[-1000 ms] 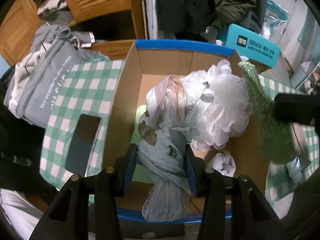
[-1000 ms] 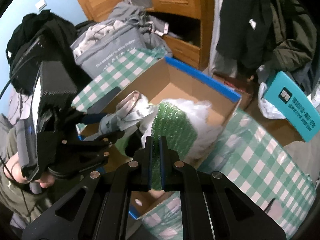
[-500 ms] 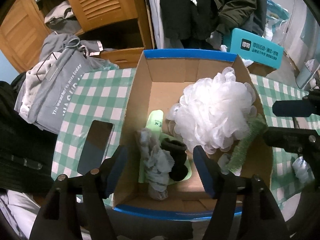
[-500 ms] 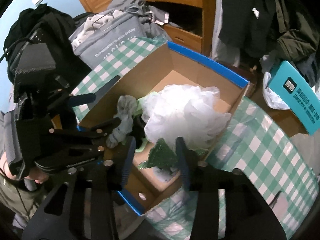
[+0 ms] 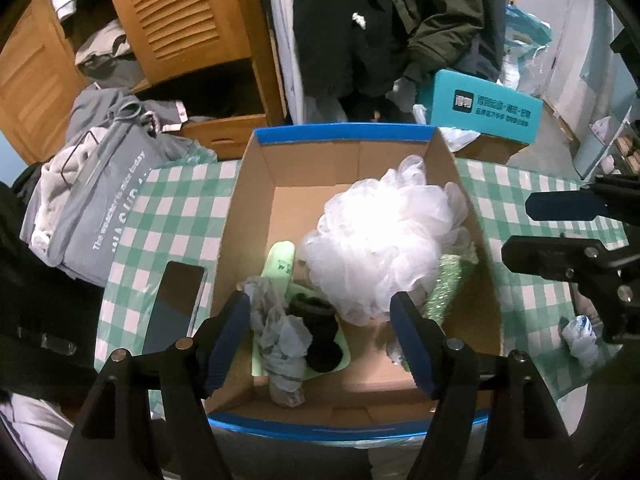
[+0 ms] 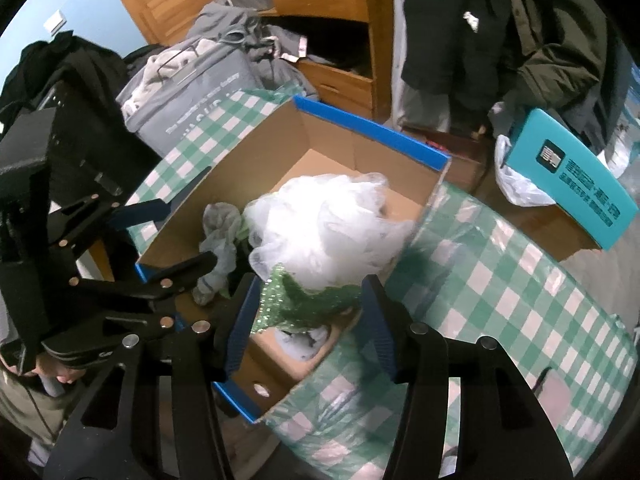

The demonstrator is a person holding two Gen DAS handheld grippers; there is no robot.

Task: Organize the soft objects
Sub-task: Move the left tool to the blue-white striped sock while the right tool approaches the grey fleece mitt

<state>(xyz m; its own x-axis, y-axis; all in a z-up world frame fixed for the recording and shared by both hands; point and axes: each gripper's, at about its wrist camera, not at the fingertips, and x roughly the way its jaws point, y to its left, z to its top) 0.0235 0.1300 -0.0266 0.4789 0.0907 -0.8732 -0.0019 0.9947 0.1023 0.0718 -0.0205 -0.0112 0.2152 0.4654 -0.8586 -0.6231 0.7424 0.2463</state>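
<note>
Lying in the cardboard box (image 5: 256, 216), green scrubber (image 5: 444, 292) points box-lengthwise.

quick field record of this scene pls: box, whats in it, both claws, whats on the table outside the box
box: cardboard box with blue rim, on checked tablecloth
in box: white puff, green mesh, grey bundle, black item, light green sheet
left claw: jaws opening, above the bundle, holding nothing
right claw: jaws opening, above the mesh, holding nothing
outside box: phone, small wad
</note>
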